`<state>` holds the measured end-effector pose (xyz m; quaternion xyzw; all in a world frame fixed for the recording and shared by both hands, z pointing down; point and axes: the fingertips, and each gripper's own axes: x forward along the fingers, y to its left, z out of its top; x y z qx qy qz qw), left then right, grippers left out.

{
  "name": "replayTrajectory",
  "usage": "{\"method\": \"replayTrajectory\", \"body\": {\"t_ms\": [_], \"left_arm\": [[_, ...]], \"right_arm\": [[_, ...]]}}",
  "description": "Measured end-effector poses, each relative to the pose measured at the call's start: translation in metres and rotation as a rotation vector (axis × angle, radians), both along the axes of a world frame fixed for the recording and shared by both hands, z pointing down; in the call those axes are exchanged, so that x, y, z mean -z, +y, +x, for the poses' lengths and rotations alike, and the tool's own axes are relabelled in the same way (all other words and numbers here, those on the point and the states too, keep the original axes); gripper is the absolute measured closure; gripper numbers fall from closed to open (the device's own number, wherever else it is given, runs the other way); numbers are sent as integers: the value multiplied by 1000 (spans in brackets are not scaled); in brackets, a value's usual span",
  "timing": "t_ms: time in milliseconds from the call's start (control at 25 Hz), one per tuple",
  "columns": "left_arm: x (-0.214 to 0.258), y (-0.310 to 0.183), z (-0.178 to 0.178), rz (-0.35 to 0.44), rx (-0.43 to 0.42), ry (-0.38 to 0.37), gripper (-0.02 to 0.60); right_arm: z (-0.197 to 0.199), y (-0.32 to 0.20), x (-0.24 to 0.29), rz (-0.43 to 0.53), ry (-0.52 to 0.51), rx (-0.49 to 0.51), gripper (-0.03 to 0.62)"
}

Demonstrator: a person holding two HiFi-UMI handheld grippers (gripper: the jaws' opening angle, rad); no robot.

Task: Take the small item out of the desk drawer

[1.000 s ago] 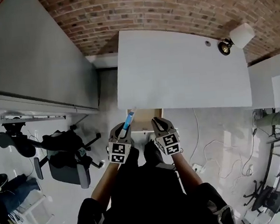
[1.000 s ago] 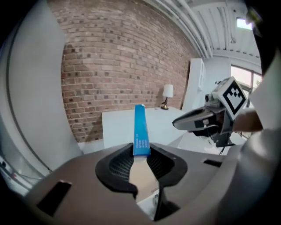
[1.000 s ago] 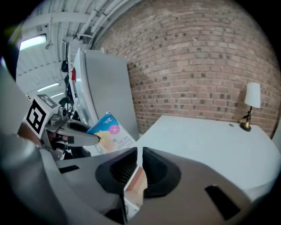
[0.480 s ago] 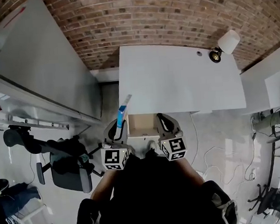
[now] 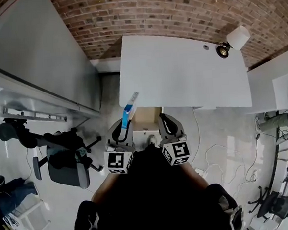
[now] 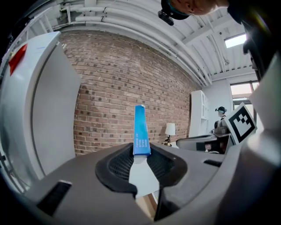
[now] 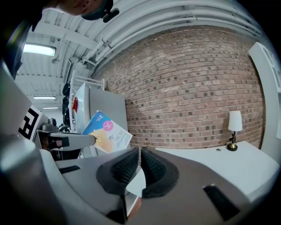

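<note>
Now, left hand-held gripper point(image 6: 141, 159) pinching blue packet point(image 6: 139, 129), right hand-held gripper point(image 7: 139, 159) jaws just closed together, empty.

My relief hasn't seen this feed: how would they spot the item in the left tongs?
Find the white desk against the brick wall, then the open wooden drawer at its near edge. Just left of it, the left tongs pinch a thin flat packet, bright blue against grey tongs and white desk.

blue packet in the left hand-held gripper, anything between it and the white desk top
Nothing visible. The blue packet is clamped in the left hand-held gripper at the desk top's near edge, by the open drawer. Only a lamp stands there, at the far right corner.
</note>
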<state>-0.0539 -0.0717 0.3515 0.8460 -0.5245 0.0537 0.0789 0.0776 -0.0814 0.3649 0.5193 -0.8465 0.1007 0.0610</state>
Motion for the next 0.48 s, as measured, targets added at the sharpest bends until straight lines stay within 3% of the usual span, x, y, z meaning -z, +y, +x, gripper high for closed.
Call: {"method": "replayTrajectory", "body": {"t_ms": [480], "left_arm": [[-5,-4,10,-12,-22,5,488]], "right_arm": [[11,-1,0,2,1,-30,566]]}}
